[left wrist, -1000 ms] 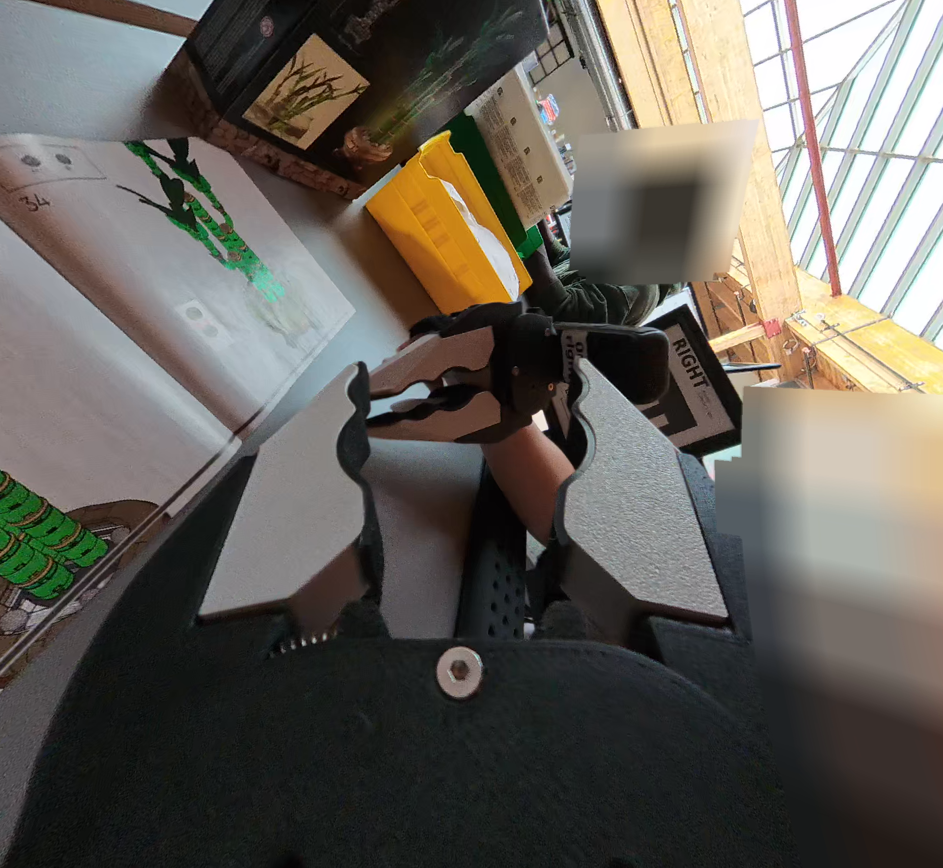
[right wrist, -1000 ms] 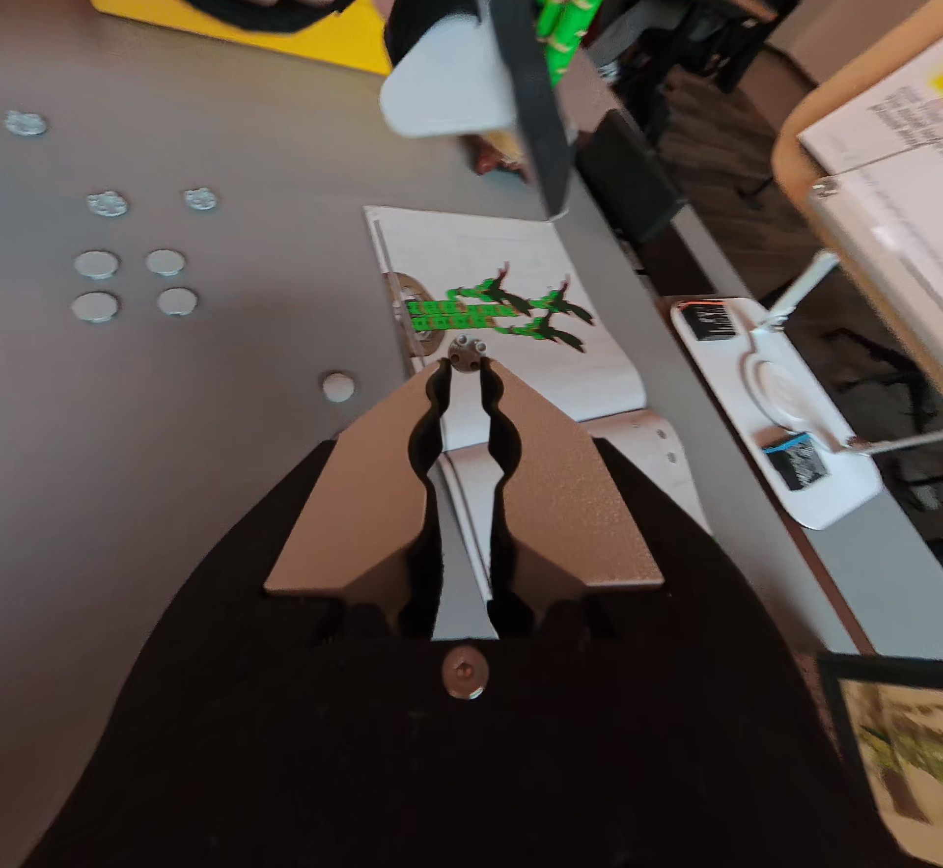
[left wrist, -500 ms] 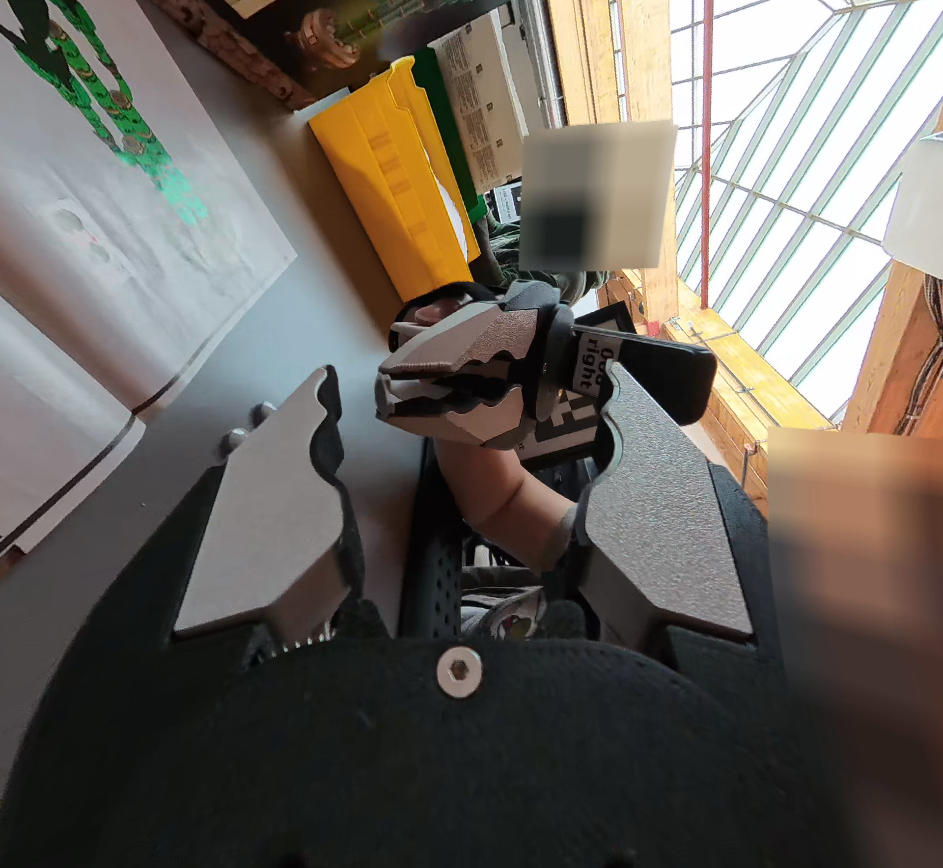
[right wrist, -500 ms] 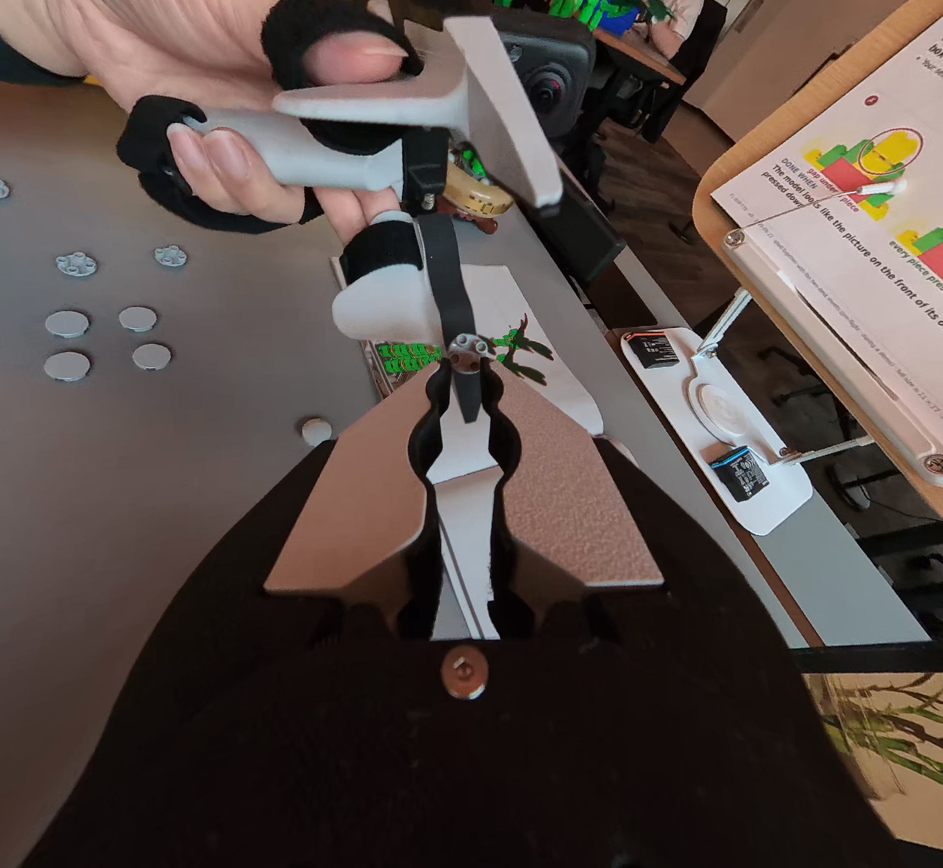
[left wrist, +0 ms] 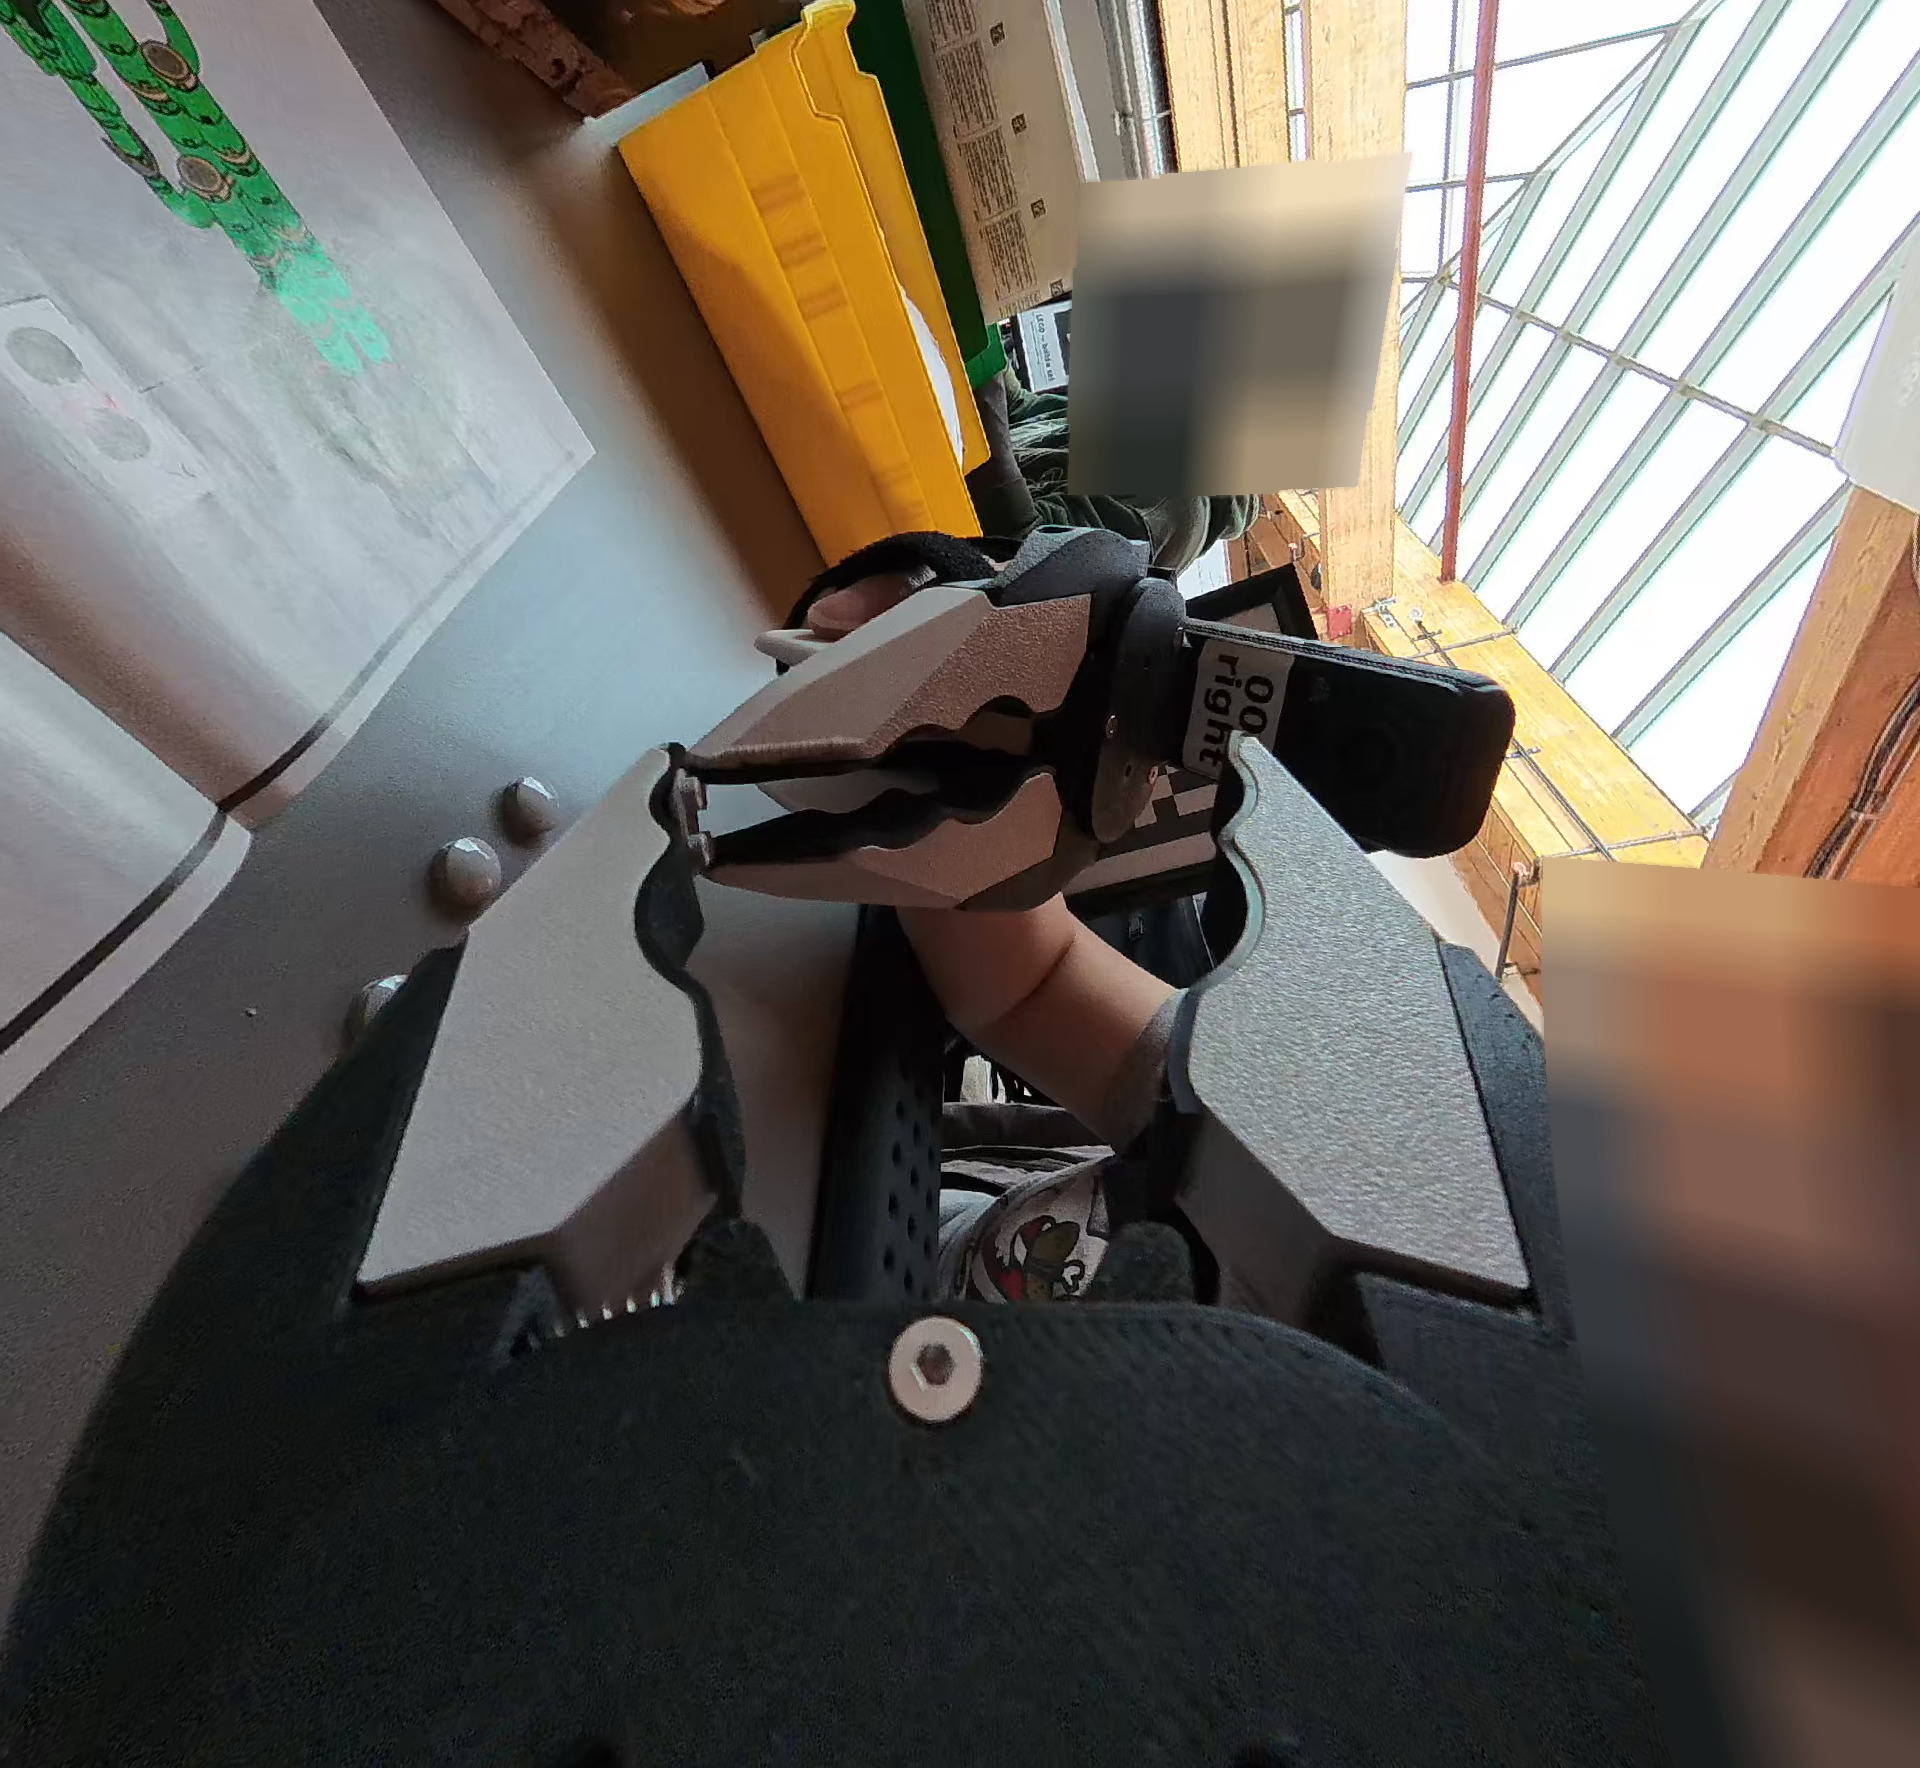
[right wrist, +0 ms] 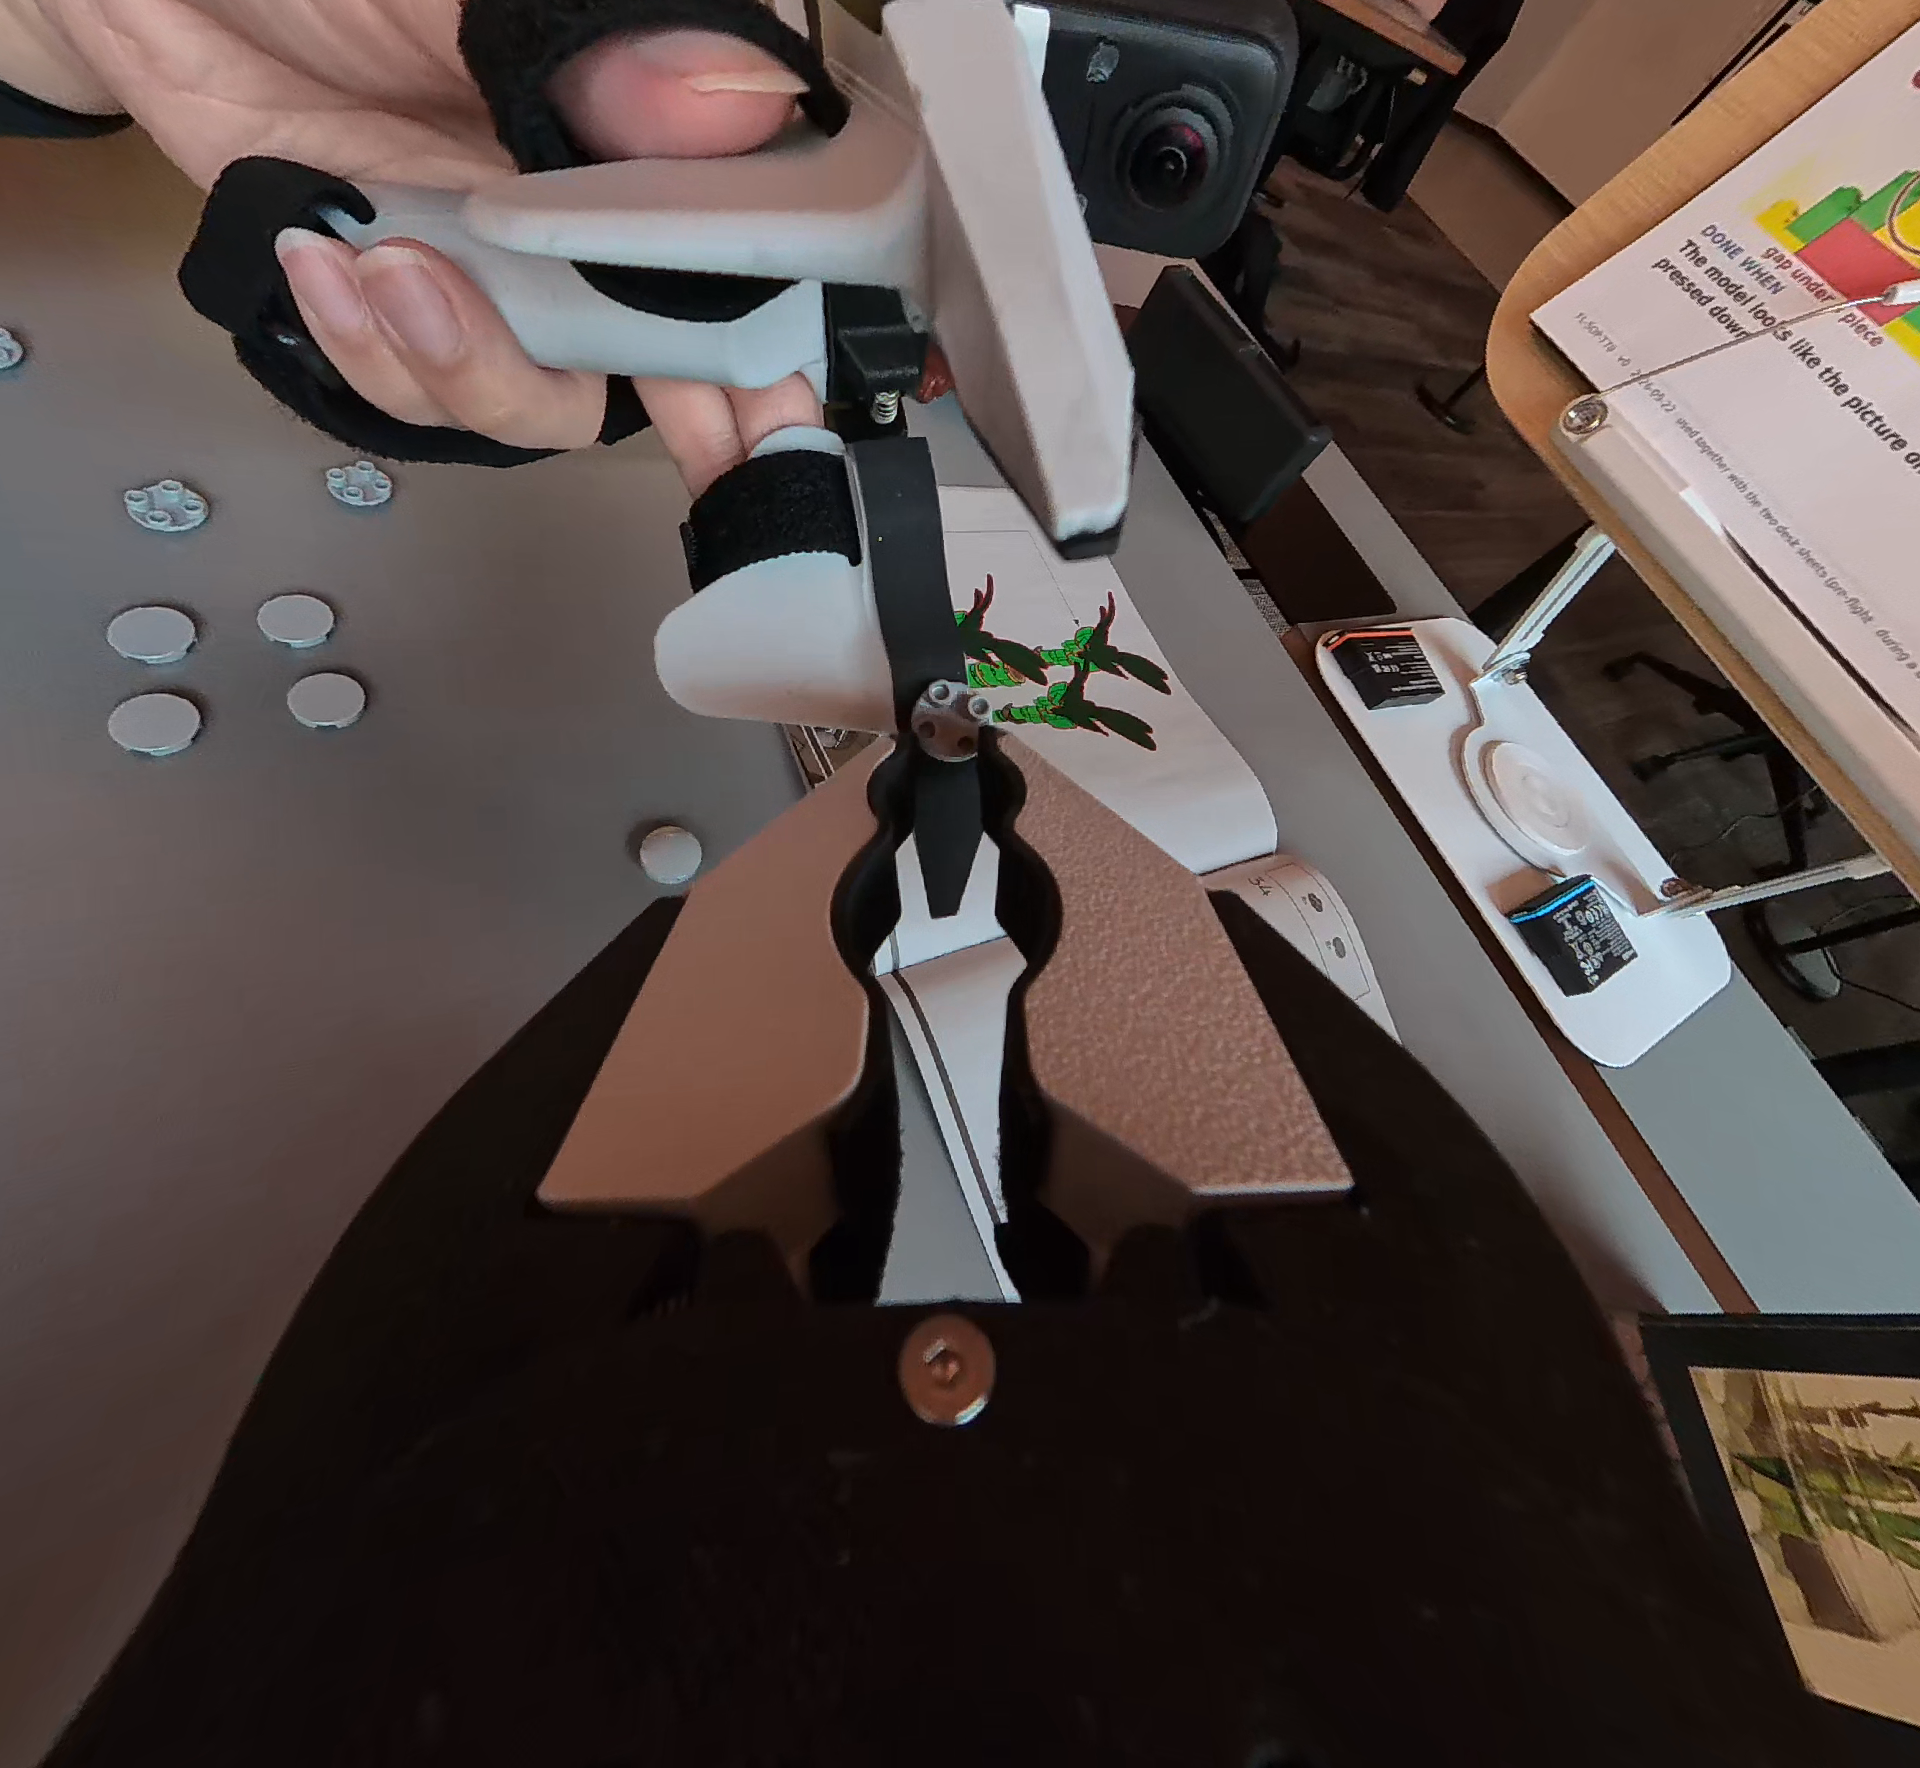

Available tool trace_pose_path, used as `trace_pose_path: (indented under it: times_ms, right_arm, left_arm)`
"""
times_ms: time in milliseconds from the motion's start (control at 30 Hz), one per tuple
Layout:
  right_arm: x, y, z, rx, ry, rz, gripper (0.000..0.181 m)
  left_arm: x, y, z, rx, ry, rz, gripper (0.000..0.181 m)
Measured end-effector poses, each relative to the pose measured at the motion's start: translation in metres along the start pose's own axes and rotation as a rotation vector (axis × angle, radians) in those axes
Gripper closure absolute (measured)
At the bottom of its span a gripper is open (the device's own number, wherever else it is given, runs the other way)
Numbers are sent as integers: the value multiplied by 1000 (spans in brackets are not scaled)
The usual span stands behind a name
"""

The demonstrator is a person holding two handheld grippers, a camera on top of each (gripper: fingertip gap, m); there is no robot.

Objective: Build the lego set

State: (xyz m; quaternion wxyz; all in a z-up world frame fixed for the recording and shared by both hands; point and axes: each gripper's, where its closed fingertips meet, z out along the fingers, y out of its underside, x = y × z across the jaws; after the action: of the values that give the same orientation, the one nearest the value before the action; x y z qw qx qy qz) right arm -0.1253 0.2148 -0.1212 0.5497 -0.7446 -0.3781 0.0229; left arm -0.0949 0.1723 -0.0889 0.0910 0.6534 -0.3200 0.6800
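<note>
- Right gripper (right wrist: pixel 948 742) jaws are pinching a small round grey stud piece (right wrist: pixel 950 726) at their tips, held in the air above the open instruction booklet (right wrist: pixel 1122 783).
- Left gripper (left wrist: pixel 951 845) jaws are standing spread wide, gripping nothing, with the piece hovering at one tip.
- Loose grey round pieces (right wrist: pixel 154 632) are lying on the grey worktop (right wrist: pixel 364 939).
- Risk, judging from the shallow tip grip: the piece may be slipping or flipping away during a hand-over.

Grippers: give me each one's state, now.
Left gripper: open, nothing between its fingers.
Right gripper: shut on a small round grey piece at its fingertips.
</note>
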Motion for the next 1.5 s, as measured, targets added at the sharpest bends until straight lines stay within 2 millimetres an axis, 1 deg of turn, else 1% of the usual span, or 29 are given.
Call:
trace_pose_path:
  times_ms: [233,333,400,467,533,567,633,667,700,733,767,833,900,967,1000,1033,1133,1267,1500]
  right_arm:
    - [0,-1,0,14,-16,28,167]
    - [2,-4,-2,32,-9,31,163]
    - [4,-13,-7,80,8,23,160]
    - [1,-29,-15,169,15,-17,159]
    - [-10,-49,-25,281,1,-90,161]
    - [-18,-57,-29,329,-16,-128,164]
    - [-43,-68,-31,380,-78,-196,173]
    - [-59,-71,-28,393,-122,-230,174]
    - [-76,-71,-22,381,-183,-248,174]
    - [-93,-66,-13,336,-260,-241,173]
    - [-107,-56,-2,265,-325,-207,171]
    - [-128,-33,19,133,-429,-122,162]
    - [-139,-13,35,25,-489,-41,161]
    - [-152,2,41,-56,-565,23,151]
    - [-158,7,41,-83,-601,38,151]
    - [-161,10,43,-92,-616,39,151]
    - [-163,15,47,-113,-620,30,156]
    - [-162,13,50,-107,-633,34,156]
    - [-164,15,53,-132,-668,-51,156]
  left_arm:
    - [1,-1,-1,9,17,-18,85]
    - [4,-3,-3,18,43,-32,87]
    - [6,-6,-5,26,56,-35,87]
    - [8,-9,-10,41,57,-28,88]
    - [11,-13,-17,57,56,-16,87]
    - [13,-15,-20,68,56,-9,87]
    - [16,-20,-29,93,50,6,87]
    - [16,-22,-33,105,45,12,87]
    - [17,-25,-38,116,42,17,88]
    - [17,-27,-41,128,41,19,88]
    - [18,-29,-45,139,42,20,87]
    - [19,-32,-49,153,45,23,88]
    - [21,-32,-51,156,47,28,88]
    - [23,-31,-50,151,47,36,88]
    - [24,-31,-50,149,47,39,87]
    - [25,-31,-49,148,46,41,87]
    - [27,-31,-48,145,43,47,86]
    - [29,-29,-46,140,50,50,86]
    - [27,-29,-44,136,38,49,86]
